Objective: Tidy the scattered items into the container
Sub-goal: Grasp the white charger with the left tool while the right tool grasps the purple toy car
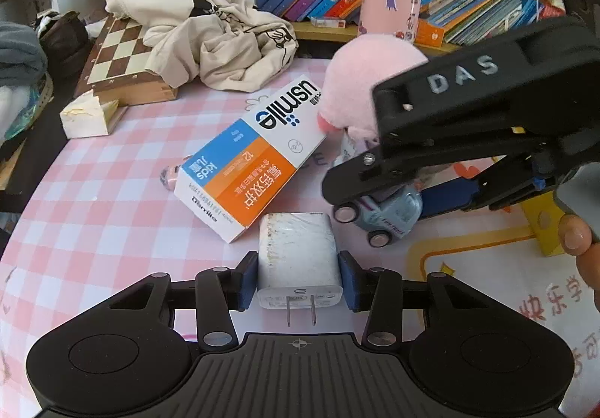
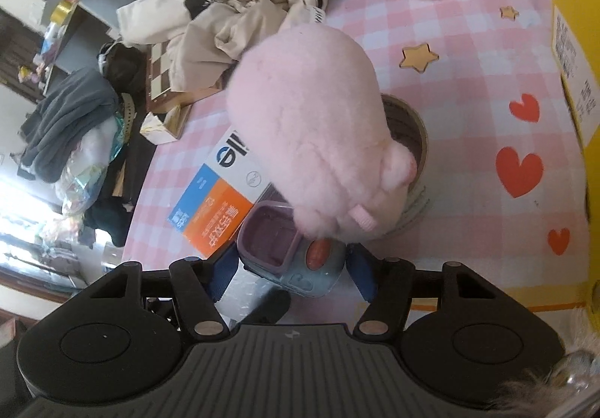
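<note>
Scuffed white charger (image 1: 300,253) clamped in left tongs (image 1: 298,277); right tongs (image 2: 288,277) around toy car (image 2: 296,260).

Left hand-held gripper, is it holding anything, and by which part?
Yes: the left hand-held gripper grips the white charger by its two flat sides near the plug end, prongs pointing back toward the camera.

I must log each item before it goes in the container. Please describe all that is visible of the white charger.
The charger is a white, rounded plastic block, scuffed and stained on top. It lies flat on the pink checked cloth, its two metal prongs pointing at the camera. The left gripper has its blue pads on both sides.
</note>
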